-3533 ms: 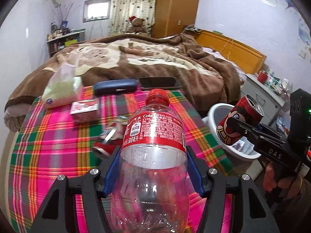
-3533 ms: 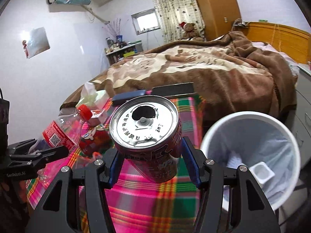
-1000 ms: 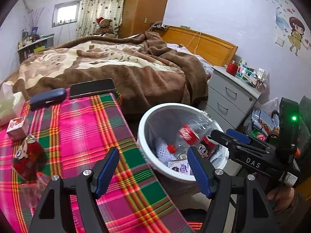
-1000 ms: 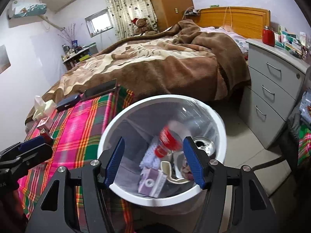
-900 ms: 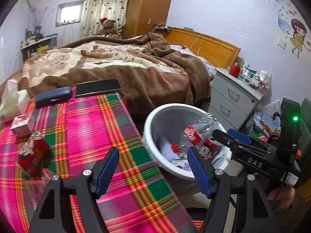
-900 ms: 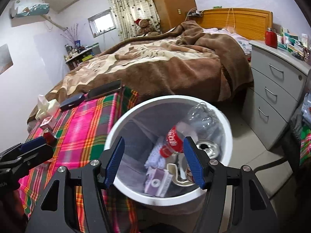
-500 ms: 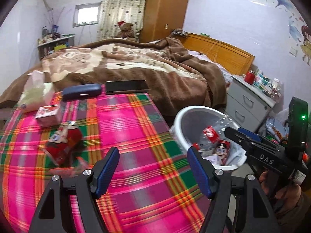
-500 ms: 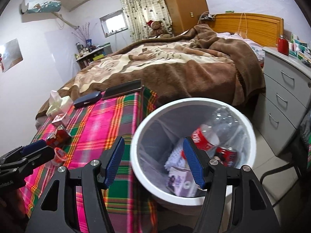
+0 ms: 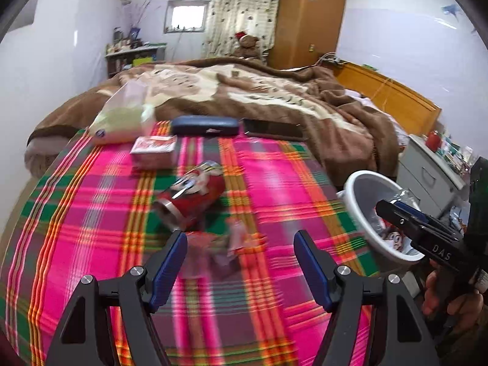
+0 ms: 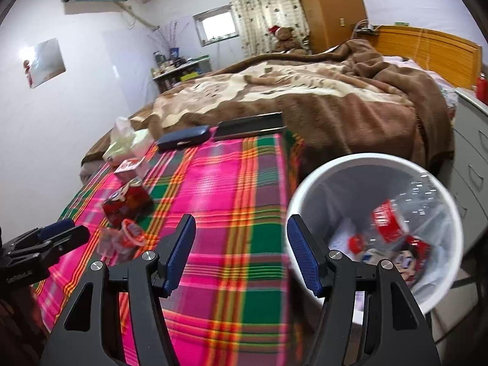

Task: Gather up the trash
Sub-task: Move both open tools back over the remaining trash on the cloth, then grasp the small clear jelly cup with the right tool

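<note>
My left gripper is open and empty above the plaid tablecloth. Just ahead of its fingers lies a crumpled clear wrapper with red print. Beyond it a red can lies on its side. My right gripper is also open and empty, over the table's right edge beside the white bin. Inside the bin lie a clear bottle with a red label and another red can. The right wrist view also shows the table's can, the wrapper and the left gripper.
At the table's far end lie a small red-and-white box, a tissue pack, a dark blue case and a black phone. A bed with a brown blanket lies beyond. Grey drawers stand right of the bin.
Both grippers have swung left, away from the bin and over the table. The can and the wrapper now lie in front of the left gripper. Both stay open and empty.
</note>
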A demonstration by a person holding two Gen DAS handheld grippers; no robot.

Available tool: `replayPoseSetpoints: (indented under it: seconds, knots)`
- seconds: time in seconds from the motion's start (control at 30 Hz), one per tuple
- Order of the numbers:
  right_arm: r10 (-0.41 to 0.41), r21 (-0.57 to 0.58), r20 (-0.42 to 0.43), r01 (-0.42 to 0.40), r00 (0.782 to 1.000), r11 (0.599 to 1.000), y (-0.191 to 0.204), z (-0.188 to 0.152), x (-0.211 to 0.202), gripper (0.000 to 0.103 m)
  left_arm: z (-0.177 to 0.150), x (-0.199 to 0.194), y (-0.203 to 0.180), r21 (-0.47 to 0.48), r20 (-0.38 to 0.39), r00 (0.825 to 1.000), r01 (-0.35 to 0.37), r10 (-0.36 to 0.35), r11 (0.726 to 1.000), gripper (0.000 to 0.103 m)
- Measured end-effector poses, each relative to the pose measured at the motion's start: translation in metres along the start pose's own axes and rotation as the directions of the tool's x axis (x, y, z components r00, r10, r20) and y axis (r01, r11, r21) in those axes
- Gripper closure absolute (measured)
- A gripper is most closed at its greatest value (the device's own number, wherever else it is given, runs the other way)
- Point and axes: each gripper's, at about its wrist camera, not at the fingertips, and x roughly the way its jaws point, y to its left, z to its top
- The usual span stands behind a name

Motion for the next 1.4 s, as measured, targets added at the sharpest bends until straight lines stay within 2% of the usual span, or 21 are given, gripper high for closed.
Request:
replayPoseSetpoints:
  seconds: [0.2, 0.33, 0.67, 1.03, 1.1, 1.23, 1.4]
  knots:
    - [0.047, -0.054, -0.051, -0.050, 0.998, 0.997, 0.028, -0.006, 0.015, 0.039, -0.011, 0.003, 0.040, -0.056, -0.026, 0.998, -0.052, 0.050, 0.997, 0.031]
    - [0.074, -0.072, -0.084, -0.080, 0.994, 0.994, 0.045, -0.010, 0.024, 0.039, -0.017, 0.003, 0.063, -0.101, -0.030, 0.998, -0.061, 0.059, 0.993, 0.031]
    - [0.144, -0.090, -0.170, -0.160, 0.975, 0.983, 0.086, -0.017, 0.049, 0.039, -0.020, 0.001, 0.097, -0.119, -0.039, 0.996, -0.087, 0.083, 0.989, 0.031]
    - [0.124, -0.105, -0.224, -0.151, 0.967, 0.983, 0.108, -0.018, 0.076, 0.039, -0.001, 0.017, 0.111, -0.088, -0.046, 0.997, -0.060, 0.056, 0.994, 0.031]
    - [0.125, -0.122, -0.221, -0.155, 0.967, 0.980, 0.109, -0.017, 0.076, 0.045, 0.003, 0.020, 0.112, -0.095, -0.042, 0.998, -0.043, 0.039, 0.995, 0.031]
    - [0.064, -0.177, -0.203, -0.101, 0.977, 0.979, 0.105, -0.014, 0.070, 0.047, 0.014, 0.025, 0.111, -0.085, -0.038, 0.999, -0.029, 0.026, 0.996, 0.031]
    - [0.013, -0.161, -0.226, -0.050, 0.974, 0.986, 0.089, -0.012, 0.071, 0.048, 0.030, 0.036, 0.099, -0.029, -0.039, 0.999, -0.005, 0.004, 1.000, 0.031]
